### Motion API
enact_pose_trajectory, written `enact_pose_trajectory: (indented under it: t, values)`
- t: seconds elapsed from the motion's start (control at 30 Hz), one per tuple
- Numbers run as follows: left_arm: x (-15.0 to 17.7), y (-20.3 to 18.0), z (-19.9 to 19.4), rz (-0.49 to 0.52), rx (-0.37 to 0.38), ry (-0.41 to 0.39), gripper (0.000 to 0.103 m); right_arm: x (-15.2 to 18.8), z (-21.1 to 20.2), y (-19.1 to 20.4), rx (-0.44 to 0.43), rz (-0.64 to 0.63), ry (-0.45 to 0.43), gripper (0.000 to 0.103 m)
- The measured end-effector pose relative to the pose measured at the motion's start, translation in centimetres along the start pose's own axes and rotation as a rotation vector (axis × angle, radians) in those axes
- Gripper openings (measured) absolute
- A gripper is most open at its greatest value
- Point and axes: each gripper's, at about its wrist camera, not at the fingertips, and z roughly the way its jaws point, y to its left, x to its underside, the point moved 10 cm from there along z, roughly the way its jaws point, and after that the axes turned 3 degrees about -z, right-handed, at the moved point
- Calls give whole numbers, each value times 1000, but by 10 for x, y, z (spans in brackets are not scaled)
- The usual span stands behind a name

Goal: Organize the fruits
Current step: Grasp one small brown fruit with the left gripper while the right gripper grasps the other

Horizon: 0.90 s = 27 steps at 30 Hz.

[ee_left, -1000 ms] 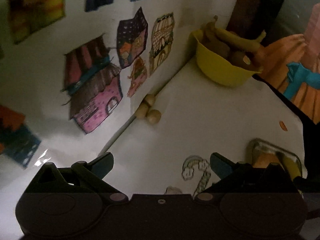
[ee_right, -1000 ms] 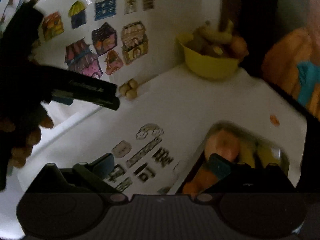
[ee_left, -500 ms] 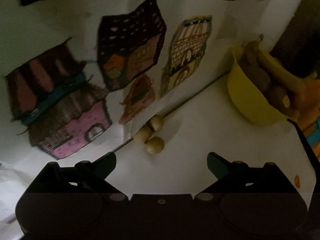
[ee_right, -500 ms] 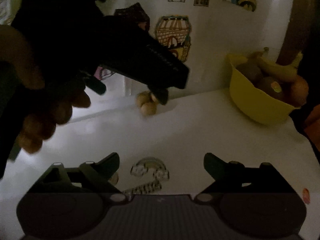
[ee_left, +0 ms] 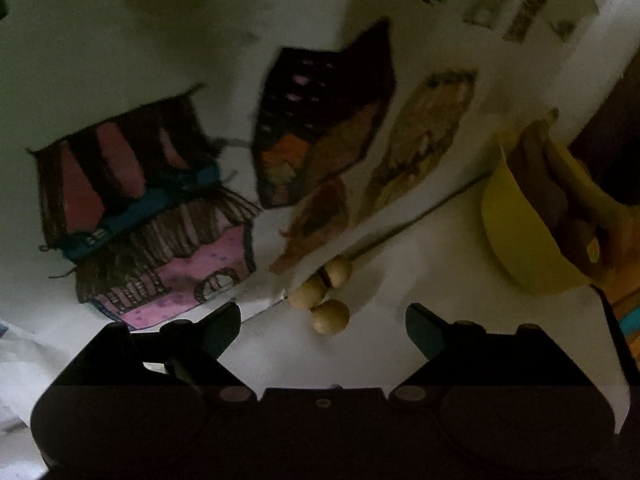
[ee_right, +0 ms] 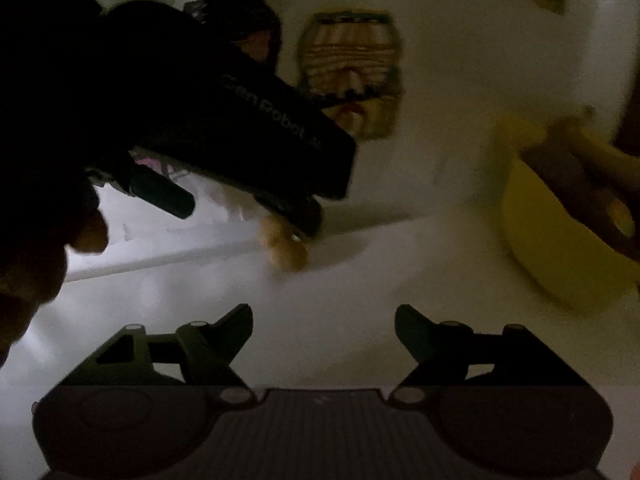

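Note:
Three small tan round fruits lie in a cluster on the white table by the back wall. My left gripper is open, its jaws to either side just short of the nearest fruit. In the right wrist view the left gripper's dark body hangs over the same fruits, partly hiding them. My right gripper is open and empty, further back over the table. A yellow bowl with bananas and other fruit stands at the right; it also shows in the right wrist view.
The back wall carries coloured house drawings just behind the fruits. The table's dark right edge runs beside the bowl. A hand holds the left gripper at the left.
Both grippers have moved forward toward the wall. The left gripper has closed in on the three round fruits. The tray of fruit near the right gripper has left view.

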Motion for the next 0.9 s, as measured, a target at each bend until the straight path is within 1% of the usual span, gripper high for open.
enact_pose_trajectory:
  t: [0.13,0.2,0.3,0.47,0.57,0.67,0.73,0.77,0.9]
  values:
    - [-3,8,1,-37,0,3,90,-11,24,6,-71,-57,0,77]
    - [-3,9,5,-59,-4,11,90,-13,34,9,-93,-71,2,69]
    - [-2,11,14,-81,-6,27,90,-13,47,12,-107,-81,10,62]
    - [-6,6,22,-108,1,31,90,-15,53,19,-122,-109,-9,62]
    - [-9,-1,28,-95,3,24,90,-12,53,22,-137,-118,-17,62]
    - [-10,-7,33,-95,16,27,90,-12,51,17,-153,-78,-31,62]
    - [-12,-8,35,-99,16,29,88,-12,51,15,-156,-80,-41,62]
    - [-14,-9,36,-95,15,30,87,-11,51,15,-162,-85,-40,61]
    - [-16,-10,39,-87,12,40,86,-7,51,15,-174,-79,-44,51]
